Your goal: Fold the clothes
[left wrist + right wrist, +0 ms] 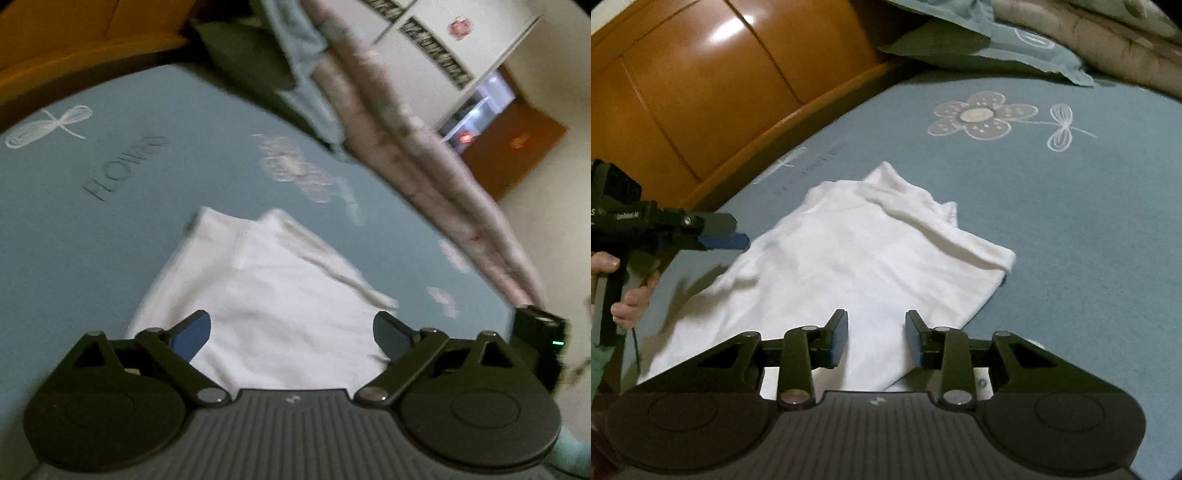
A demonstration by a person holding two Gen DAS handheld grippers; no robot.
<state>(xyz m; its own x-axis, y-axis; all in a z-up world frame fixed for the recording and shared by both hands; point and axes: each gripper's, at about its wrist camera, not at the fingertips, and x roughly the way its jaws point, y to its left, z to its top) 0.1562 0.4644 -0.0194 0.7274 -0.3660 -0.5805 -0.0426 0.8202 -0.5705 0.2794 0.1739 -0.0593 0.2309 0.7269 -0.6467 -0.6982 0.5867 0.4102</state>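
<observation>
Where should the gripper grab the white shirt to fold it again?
Probably the near hem corner of the white shirt, coming from the near side, low over the blue bedsheet. The edge there lies flat and free, while the far end is already doubled over into a thick roll.

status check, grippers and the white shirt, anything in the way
Left gripper open, empty, over shirt. Right gripper open, nothing pinched. White shirt part-folded, flat on blue bedsheet. Nothing in the way.
</observation>
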